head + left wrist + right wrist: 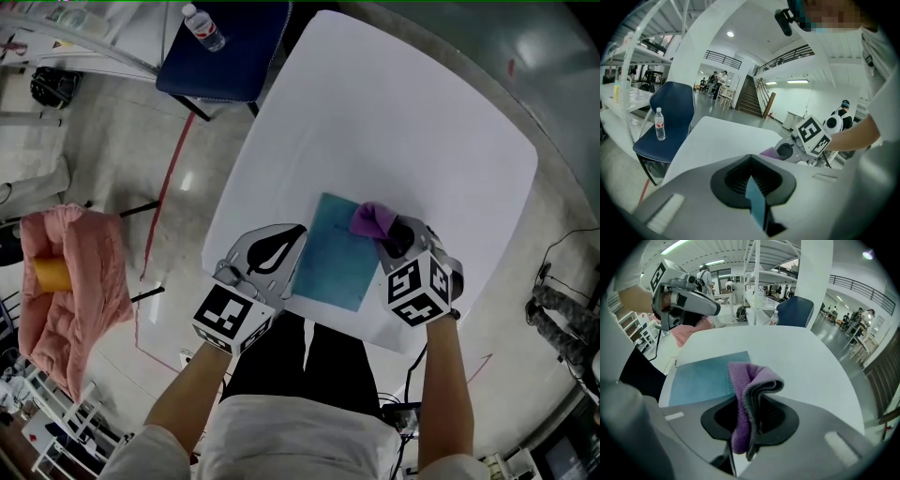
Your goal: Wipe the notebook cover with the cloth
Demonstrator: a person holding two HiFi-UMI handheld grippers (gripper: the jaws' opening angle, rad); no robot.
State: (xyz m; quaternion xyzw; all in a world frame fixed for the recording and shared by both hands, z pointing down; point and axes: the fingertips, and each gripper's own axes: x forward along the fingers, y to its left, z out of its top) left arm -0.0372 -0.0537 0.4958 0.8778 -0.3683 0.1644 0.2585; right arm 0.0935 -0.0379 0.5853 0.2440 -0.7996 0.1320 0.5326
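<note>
Notebook (333, 251), teal, lies flat on the white table (394, 112) in the head view, with the left gripper (281, 246) at its left edge and the right gripper (394, 239) holding a purple cloth (371, 220) over its far right corner. Left gripper view: the jaws are pinched on the notebook's thin teal edge. Right gripper view: the jaws clamp the folded cloth, with the notebook just beyond.

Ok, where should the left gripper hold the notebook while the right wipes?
Take the blue notebook by its thin left edge, coming low from the person's left. It lies flat on the white table, so only an edge fits the jaws, and that side is clear of the right gripper and its purple cloth at the far right corner. The left gripper is clamped there now.
</note>
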